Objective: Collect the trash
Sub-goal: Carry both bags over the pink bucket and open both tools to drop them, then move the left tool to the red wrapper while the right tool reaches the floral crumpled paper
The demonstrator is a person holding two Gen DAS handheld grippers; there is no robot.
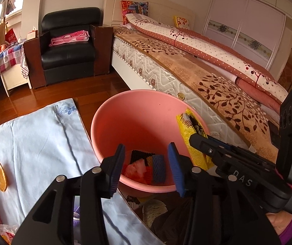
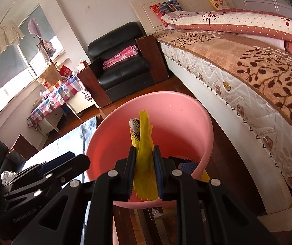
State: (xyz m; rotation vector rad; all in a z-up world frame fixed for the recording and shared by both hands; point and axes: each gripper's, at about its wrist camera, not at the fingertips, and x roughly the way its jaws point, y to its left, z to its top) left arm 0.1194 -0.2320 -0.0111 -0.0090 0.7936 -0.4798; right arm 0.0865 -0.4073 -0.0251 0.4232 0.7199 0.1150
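Holding item one, we list a yellow wrapper, clamped between the blue pads of our right gripper. Its long axis runs along the fingers: one end sticks out forward and upward over the pink bin, the other trails back between the fingers toward the handle. In the left view the same wrapper slants from upper left, near the bin's right rim, down to lower right. A printed black-and-white patch shows at its far end.

Item two: our left gripper, jaws standing apart with nothing between the pads, poised over the near rim of the bin.

Item three: the bin itself, on the wood floor between a pale blue sheet and the bed. At its bottom we count a blue foam sleeve, a black ridged piece and some pink and red scraps.

Item four: an orange slice-like piece, lying on the sheet well left of the bin, long axis roughly up and down in the left view.

Item five: a black armchair beside the head of the bed, with a folded pink cloth on its seat.
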